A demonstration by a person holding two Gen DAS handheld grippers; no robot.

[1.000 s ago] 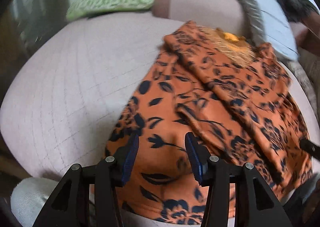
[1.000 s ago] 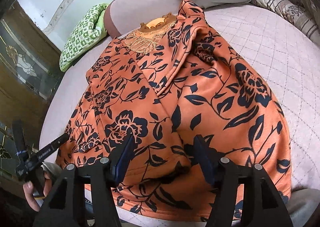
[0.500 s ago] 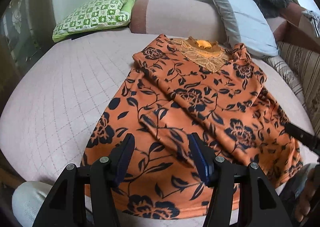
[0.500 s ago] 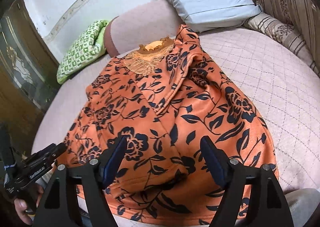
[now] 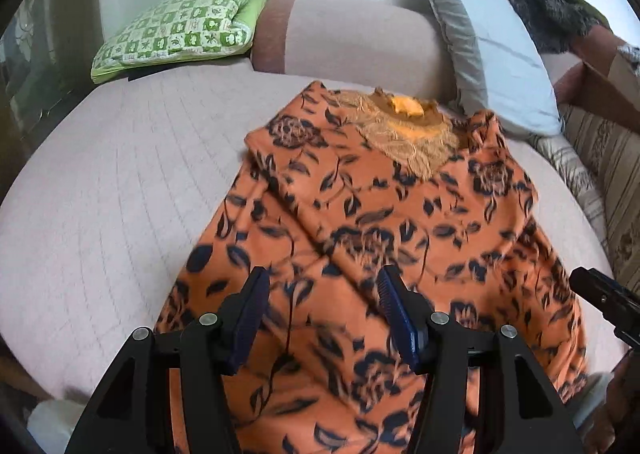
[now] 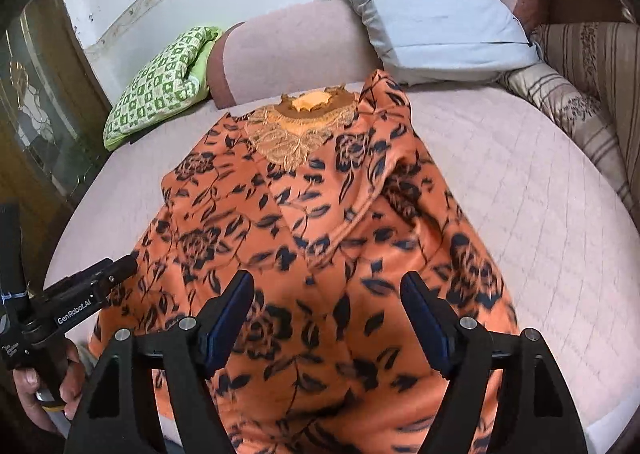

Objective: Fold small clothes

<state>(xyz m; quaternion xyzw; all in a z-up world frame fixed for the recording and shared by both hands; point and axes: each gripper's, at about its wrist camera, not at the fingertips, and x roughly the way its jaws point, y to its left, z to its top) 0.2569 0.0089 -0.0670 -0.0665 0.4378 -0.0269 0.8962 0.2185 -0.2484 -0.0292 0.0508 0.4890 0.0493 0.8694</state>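
An orange garment with dark blue flowers (image 5: 380, 222) lies on the pale quilted bed (image 5: 120, 194), neckline with gold lace (image 5: 408, 134) toward the far bolster. Both sleeves are folded in over the body. It also shows in the right wrist view (image 6: 320, 222). My left gripper (image 5: 324, 314) is open and empty above the garment's near hem, left of centre. My right gripper (image 6: 328, 318) is open and empty above the hem, right of centre. The left gripper's body shows at the left of the right wrist view (image 6: 80, 294), and the right gripper's tip at the right edge of the left wrist view (image 5: 600, 294).
A green checked pillow (image 5: 180, 26) lies at the far left. A pink-beige bolster (image 5: 352, 38) runs along the head. A grey-blue pillow (image 5: 488, 46) leans at the far right, with striped cushions (image 6: 580, 102) beside it. A glazed wooden cabinet (image 6: 36, 102) stands left of the bed.
Both grippers have drawn back and up from the hem and opened a little wider. The garment lies as it did.
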